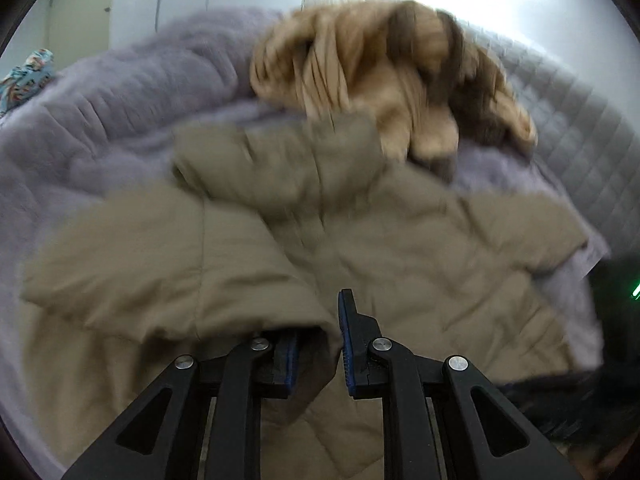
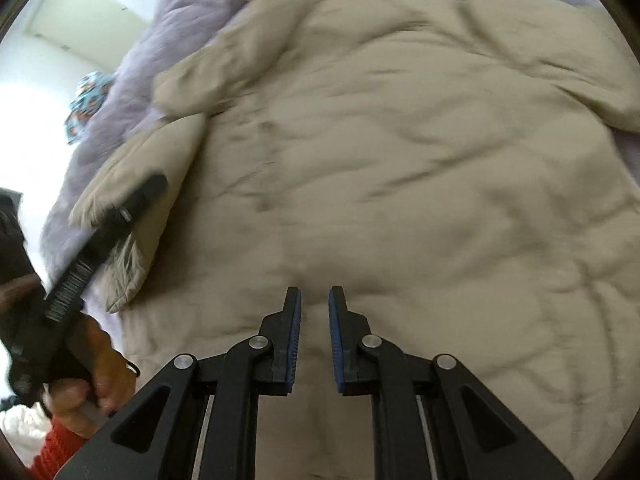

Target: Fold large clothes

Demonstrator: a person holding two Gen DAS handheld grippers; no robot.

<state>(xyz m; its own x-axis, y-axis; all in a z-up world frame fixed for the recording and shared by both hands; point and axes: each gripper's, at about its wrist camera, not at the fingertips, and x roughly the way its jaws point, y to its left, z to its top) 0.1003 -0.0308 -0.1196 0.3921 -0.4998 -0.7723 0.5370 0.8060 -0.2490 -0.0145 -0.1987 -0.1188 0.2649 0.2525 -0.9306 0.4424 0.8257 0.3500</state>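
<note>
A khaki padded coat (image 1: 400,248) lies spread on a lavender fuzzy blanket (image 1: 120,100), its tan fur hood trim (image 1: 380,72) at the far end. My left gripper (image 1: 320,320) is shut on a fold of the coat's sleeve; the cloth covers its left finger. From the right wrist view the coat (image 2: 400,160) fills the frame. There the left gripper (image 2: 148,188) grips the fur-edged sleeve cuff (image 2: 124,264), lifted over the coat's left side. My right gripper (image 2: 315,300) hovers over the coat's lower part, jaws nearly together with nothing between them.
A person's hand (image 2: 92,380) in a red sleeve holds the left gripper's handle. A patterned blue cloth (image 1: 28,72) lies at the blanket's far left edge. A grey quilted cover (image 1: 560,120) shows at the right, with a dark object (image 1: 616,300) beside it.
</note>
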